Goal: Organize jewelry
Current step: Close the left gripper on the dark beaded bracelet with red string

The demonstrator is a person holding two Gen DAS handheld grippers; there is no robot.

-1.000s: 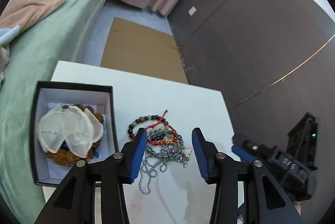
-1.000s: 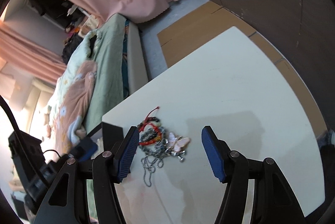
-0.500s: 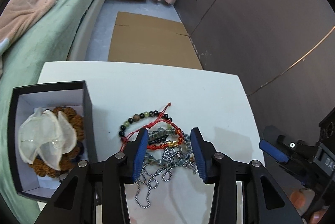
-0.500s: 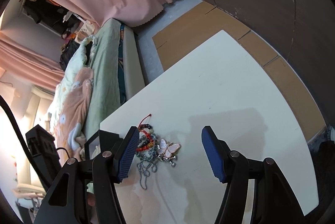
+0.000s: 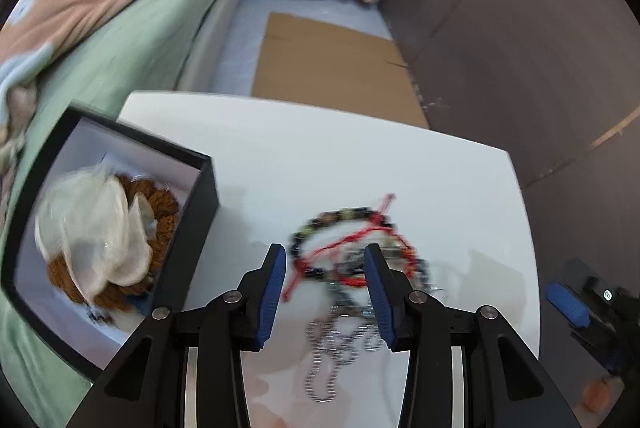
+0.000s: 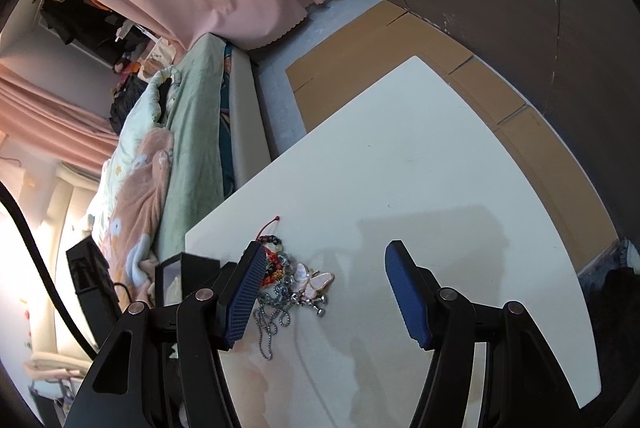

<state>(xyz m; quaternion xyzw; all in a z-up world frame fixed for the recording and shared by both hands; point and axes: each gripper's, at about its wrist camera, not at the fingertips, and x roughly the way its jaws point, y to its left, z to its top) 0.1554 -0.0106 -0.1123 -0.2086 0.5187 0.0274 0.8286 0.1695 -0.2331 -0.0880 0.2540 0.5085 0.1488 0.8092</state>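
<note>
**Left claw lines up over the tangled jewelry**

The white counter (image 5: 360,164) is the biggest thing here. It is flat and smooth. I will say where everything is from the black box (image 5: 196,204).

The black box sits at the left edge of the counter. It is square, with stiff dark walls and a white inside. In it lie a rough brown bead ring (image 5: 160,204) and a floppy see-through pouch (image 5: 96,228) on top of it.

To the right of the box, apart from it, is the jewelry pile (image 5: 352,268). It is all tangled up. It has a round bracelet of dark shiny beads (image 5: 340,218), a thin red string bracelet (image 5: 352,242), and a silver ball chain (image 5: 332,356) in loose loops. On the far side from the box lies a pearly butterfly charm (image 6: 310,282).

The left claw (image 5: 325,292) hangs over the pile, part-way open, with nothing in it. Its blue ridged pads sit on either side of the red string and beads.

The right claw (image 6: 326,292) is spread wide and holds nothing. The pile lies by its left pad.

I think the step now is picking one piece out of the pile. Next the left claw should go down, close on one piece, and lift slowly. The other pieces may get dragged along, since they are tangled. Then it goes into the box.
</note>
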